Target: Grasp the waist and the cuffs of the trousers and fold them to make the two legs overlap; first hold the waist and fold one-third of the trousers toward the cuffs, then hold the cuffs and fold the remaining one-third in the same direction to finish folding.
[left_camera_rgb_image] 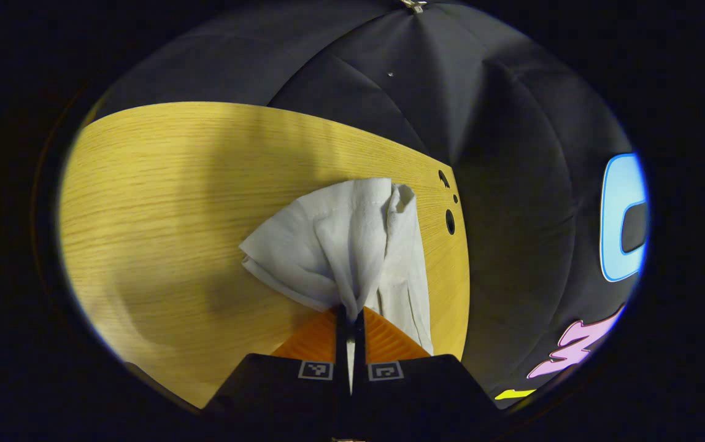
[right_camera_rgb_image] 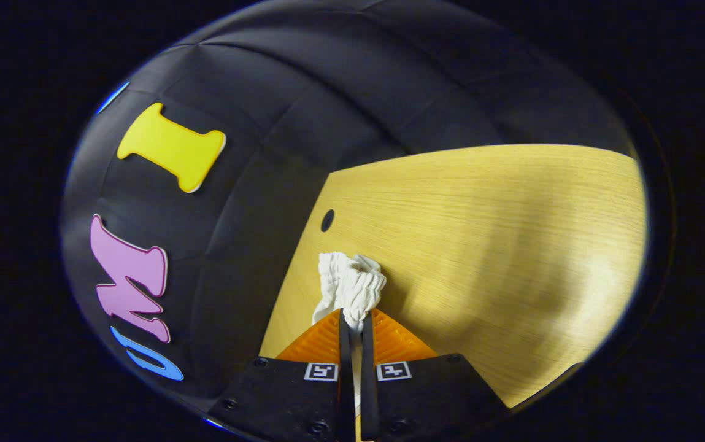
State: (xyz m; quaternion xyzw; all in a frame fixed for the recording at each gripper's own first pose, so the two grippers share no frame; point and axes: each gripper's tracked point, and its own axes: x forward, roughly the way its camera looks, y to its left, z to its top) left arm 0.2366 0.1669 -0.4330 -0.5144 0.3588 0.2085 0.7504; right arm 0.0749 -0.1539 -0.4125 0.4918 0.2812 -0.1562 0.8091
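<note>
Left gripper (left_camera_rgb_image: 350, 319) clamped on white trousers (left_camera_rgb_image: 352, 245), cloth bunched & draped just ahead over wood table (left_camera_rgb_image: 162, 202), right gripper (right_camera_rgb_image: 352, 322) pinching gathered trousers edge (right_camera_rgb_image: 352, 285) near table's (right_camera_rgb_image: 481, 233) left side, black wall beyond

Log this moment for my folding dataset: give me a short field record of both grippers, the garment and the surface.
left gripper: shut on trousers, fingers pinch a bunched edge
right gripper: shut on trousers, fingers pinch a gathered, ribbed-looking edge
trousers: white cloth, lifted and draped from the fingers over the table
table: light wood grain, dark round holes near its edge
booth wall: black cloth behind the table
fold stage: cannot tell from these views
</note>
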